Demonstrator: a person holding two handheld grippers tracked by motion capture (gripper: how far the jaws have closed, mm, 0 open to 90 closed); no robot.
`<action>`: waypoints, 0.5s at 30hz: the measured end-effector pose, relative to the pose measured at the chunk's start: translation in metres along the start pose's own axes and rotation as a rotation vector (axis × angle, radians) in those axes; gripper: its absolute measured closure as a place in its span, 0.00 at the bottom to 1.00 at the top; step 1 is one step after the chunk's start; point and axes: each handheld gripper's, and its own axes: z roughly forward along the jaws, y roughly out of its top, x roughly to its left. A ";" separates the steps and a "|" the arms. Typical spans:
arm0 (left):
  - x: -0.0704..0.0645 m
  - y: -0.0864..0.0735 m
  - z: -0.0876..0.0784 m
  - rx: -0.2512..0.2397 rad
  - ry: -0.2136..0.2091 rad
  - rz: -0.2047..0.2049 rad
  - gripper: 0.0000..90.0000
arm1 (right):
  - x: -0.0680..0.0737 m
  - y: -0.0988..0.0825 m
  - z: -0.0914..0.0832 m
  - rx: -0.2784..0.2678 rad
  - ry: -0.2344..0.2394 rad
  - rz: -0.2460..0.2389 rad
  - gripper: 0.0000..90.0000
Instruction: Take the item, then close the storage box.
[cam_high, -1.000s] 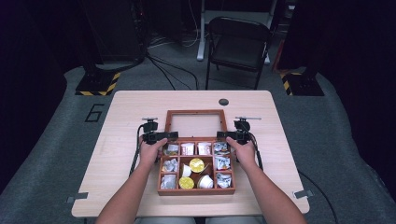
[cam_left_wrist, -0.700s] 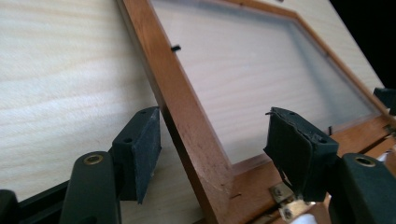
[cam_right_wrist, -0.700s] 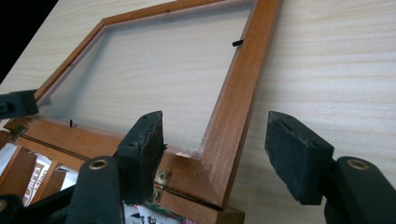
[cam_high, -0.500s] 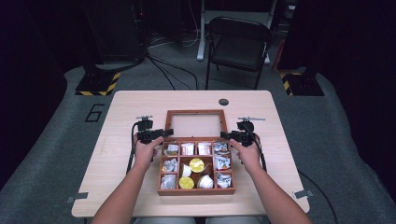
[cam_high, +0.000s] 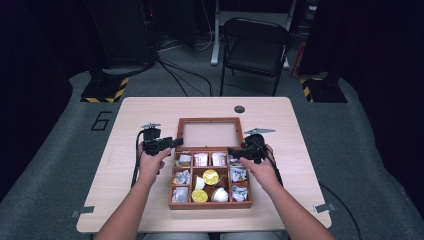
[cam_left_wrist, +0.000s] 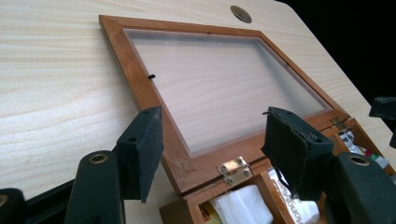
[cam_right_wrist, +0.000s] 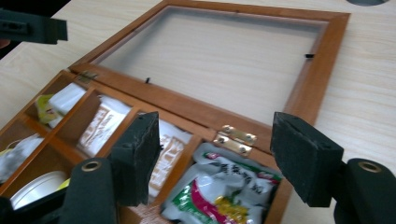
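Both hand-held grippers — left (cam_high: 172, 143), right (cam_high: 233, 151) — hung open, flanking the box (cam_high: 210, 200) hinge line; lid (cam_high: 210, 134) lay flat beyond.

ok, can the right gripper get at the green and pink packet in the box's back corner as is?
Probably yes. The lid lies flat open on the table, so the green and pink packet sits uncovered. The right gripper hovers just over it with jaws spread wide, nothing between them.

Folding chair (cam_high: 256, 47) beyond wooden table (cam_high: 150, 112)
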 end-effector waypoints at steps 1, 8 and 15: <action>0.000 0.000 0.000 0.000 0.000 0.000 0.42 | 0.000 0.000 0.000 0.000 0.000 0.000 0.36; -0.009 0.000 -0.008 -0.014 -0.037 0.022 0.42 | 0.022 -0.004 -0.002 0.036 0.031 -0.090 0.44; -0.012 0.001 -0.015 -0.035 -0.046 0.033 0.41 | 0.042 -0.011 0.000 0.052 0.073 -0.138 0.44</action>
